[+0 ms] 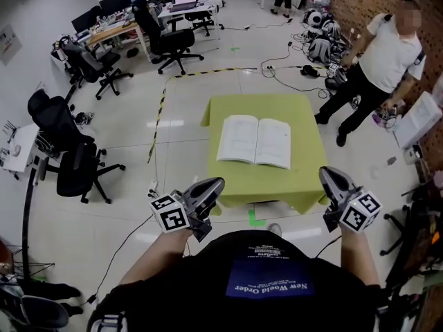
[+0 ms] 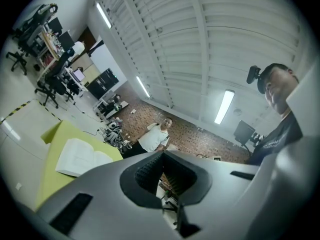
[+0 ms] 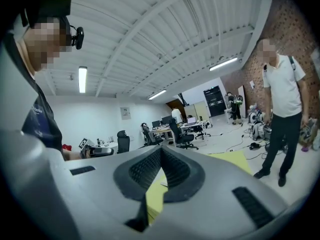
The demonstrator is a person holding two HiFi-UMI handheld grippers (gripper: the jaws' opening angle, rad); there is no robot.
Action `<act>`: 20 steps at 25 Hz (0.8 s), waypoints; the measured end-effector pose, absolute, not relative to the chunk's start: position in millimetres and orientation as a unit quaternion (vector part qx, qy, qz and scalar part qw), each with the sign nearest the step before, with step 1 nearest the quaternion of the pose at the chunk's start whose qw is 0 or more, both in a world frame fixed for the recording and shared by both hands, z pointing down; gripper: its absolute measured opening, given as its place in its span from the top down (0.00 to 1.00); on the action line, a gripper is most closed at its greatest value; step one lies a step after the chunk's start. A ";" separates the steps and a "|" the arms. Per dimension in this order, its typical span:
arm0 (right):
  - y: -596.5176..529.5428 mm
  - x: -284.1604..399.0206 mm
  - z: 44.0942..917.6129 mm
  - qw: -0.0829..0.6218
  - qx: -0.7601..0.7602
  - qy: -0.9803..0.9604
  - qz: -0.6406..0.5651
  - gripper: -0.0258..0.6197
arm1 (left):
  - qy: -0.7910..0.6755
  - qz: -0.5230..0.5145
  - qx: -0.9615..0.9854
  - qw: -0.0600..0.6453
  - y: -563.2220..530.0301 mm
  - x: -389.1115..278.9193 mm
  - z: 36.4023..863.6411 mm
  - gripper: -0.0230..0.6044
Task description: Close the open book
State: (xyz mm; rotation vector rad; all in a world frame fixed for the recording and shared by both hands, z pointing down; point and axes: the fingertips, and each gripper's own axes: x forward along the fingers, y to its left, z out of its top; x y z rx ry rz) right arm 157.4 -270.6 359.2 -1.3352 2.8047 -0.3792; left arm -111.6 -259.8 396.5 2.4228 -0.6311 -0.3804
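- Closest in is the wearer's dark shirt (image 1: 266, 275), with a forearm reaching forward on either side
- The left gripper (image 1: 217, 182) hangs just short of the near left corner of the table (image 1: 291, 182); its jaws are clenched together with nothing between them, and the left cube (image 1: 169, 213) with square markers sits behind them
- The right gripper (image 1: 327, 173) is at the table's near right corner, its jaws likewise pressed together and empty, with the right cube (image 1: 361, 211) on the wearer's side
- Both grippers are apart from the book (image 1: 255, 141)
- The table is small and covered with a yellow-green cloth that hangs over its edges
- The book lies open and flat near the middle of the table, pages up, its spine running away from the wearer
- Yellow-and-black tape (image 1: 160, 106) runs across the pale floor to the left of the table
- A person in a white shirt (image 1: 384, 57) stands past the table's far right corner, beside a tangle of cables (image 1: 291, 68)
- Farthest off, at the upper left, are black office chairs (image 1: 69, 144) and desks (image 1: 118, 30) with screens
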 end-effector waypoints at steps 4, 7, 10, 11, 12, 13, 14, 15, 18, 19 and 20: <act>-323.3 179.5 365.4 0.009 -0.392 0.912 -0.119 0.98 | -0.270 -0.144 0.905 0.296 -300.9 -83.5 401.0 0.95; -368.5 195.0 365.2 0.005 -0.354 0.927 -0.126 0.98 | -0.302 -0.151 0.892 0.300 -330.7 -60.3 400.7 0.95; -408.3 207.2 363.6 -0.004 -0.321 0.939 -0.122 0.98 | -0.330 -0.157 0.879 0.307 -355.5 -42.1 402.9 0.95; -421.4 210.5 363.6 -0.004 -0.311 0.943 -0.121 0.98 | -0.338 -0.161 0.874 0.309 -364.9 -36.5 403.5 0.95; -433.9 213.8 364.4 -0.005 -0.301 0.946 -0.121 0.98 | -0.346 -0.164 0.870 0.312 -374.3 -30.0 404.4 0.95; -445.4 217.0 366.1 -0.007 -0.291 0.949 -0.122 0.98 | -0.352 -0.165 0.866 0.315 -383.1 -22.8 406.0 0.95; -455.6 219.8 368.4 -0.009 -0.283 0.951 -0.124 0.98 | -0.357 -0.164 0.862 0.319 -390.8 -15.8 408.1 0.95; -464.1 221.5 370.8 -0.010 -0.276 0.953 -0.126 0.98 | -0.361 -0.162 0.859 0.324 -397.2 -10.2 410.6 0.95; -479.8 216.7 377.9 -0.012 -0.266 0.954 -0.135 0.98 | -0.365 -0.156 0.853 0.337 -409.4 -7.0 419.2 0.95; -482.8 213.0 380.7 -0.012 -0.265 0.954 -0.137 0.98 | -0.364 -0.156 0.852 0.341 -412.8 -9.5 422.7 0.95; -485.5 209.1 383.4 -0.012 -0.266 0.954 -0.139 0.98 | -0.362 -0.155 0.852 0.345 -416.6 -12.3 426.5 0.95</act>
